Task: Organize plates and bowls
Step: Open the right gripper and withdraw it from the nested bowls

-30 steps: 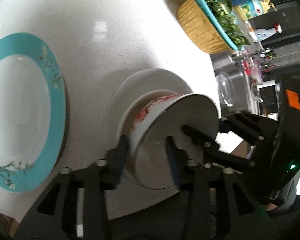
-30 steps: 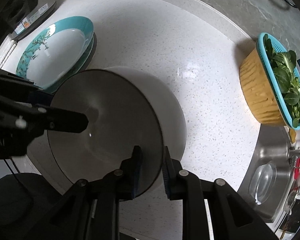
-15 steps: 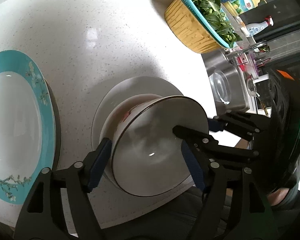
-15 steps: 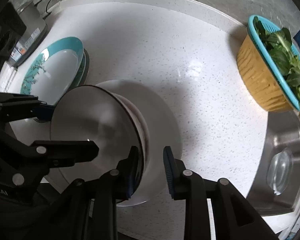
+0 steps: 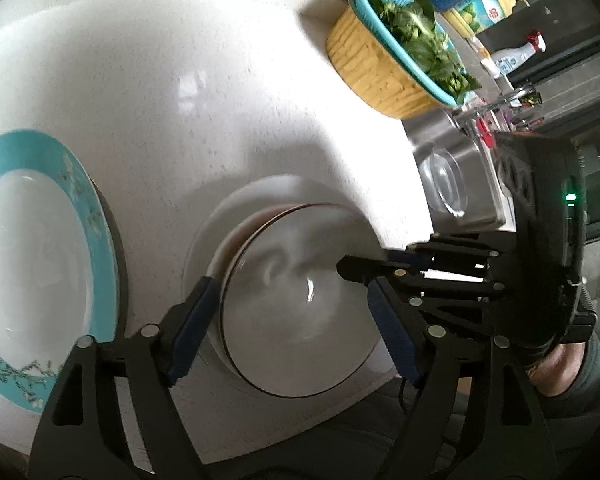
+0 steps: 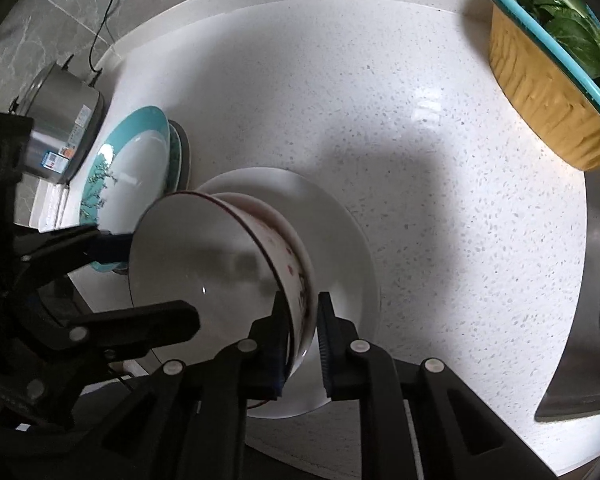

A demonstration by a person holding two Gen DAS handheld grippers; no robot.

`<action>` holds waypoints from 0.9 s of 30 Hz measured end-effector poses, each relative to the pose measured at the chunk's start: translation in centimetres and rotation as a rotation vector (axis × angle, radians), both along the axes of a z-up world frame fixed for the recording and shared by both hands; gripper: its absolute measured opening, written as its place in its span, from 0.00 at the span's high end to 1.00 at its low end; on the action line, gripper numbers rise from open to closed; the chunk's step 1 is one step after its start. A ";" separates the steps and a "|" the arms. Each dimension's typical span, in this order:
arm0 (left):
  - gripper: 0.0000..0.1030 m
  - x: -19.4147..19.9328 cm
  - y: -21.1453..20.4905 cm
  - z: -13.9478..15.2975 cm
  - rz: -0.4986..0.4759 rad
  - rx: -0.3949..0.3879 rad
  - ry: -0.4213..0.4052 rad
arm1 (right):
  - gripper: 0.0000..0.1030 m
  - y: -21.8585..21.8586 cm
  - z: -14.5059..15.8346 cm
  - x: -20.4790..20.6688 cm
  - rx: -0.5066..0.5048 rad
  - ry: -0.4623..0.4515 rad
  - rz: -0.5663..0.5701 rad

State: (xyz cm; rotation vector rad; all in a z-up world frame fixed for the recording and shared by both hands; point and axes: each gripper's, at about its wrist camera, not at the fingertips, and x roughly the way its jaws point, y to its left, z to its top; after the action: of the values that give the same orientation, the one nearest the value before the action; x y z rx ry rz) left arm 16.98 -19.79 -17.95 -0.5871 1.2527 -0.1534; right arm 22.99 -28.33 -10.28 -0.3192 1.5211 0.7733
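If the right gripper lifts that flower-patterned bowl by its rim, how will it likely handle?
The bowl looks like glazed ceramic: probably rigid, slippery and chip-prone. The right gripper pinches only its rim, so it may pivot. It sits tilted over the white plate, so it could rock if released.

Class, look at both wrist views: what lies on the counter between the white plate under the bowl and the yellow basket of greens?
Nothing: between the white plate and the yellow basket the speckled counter is bare, crossed only by shadow. The right wrist view shows it best.
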 end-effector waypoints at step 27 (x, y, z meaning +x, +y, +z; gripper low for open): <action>0.19 -4.2 3.0 2.1 0.131 0.017 -0.070 | 0.60 -1.0 2.7 0.3 0.116 -0.040 0.001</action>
State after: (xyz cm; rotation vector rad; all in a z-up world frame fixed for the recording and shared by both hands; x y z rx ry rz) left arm 12.80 -16.81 -15.81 -0.6417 1.1430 -0.0535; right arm 23.26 -29.28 -7.61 -0.2481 1.4328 0.8477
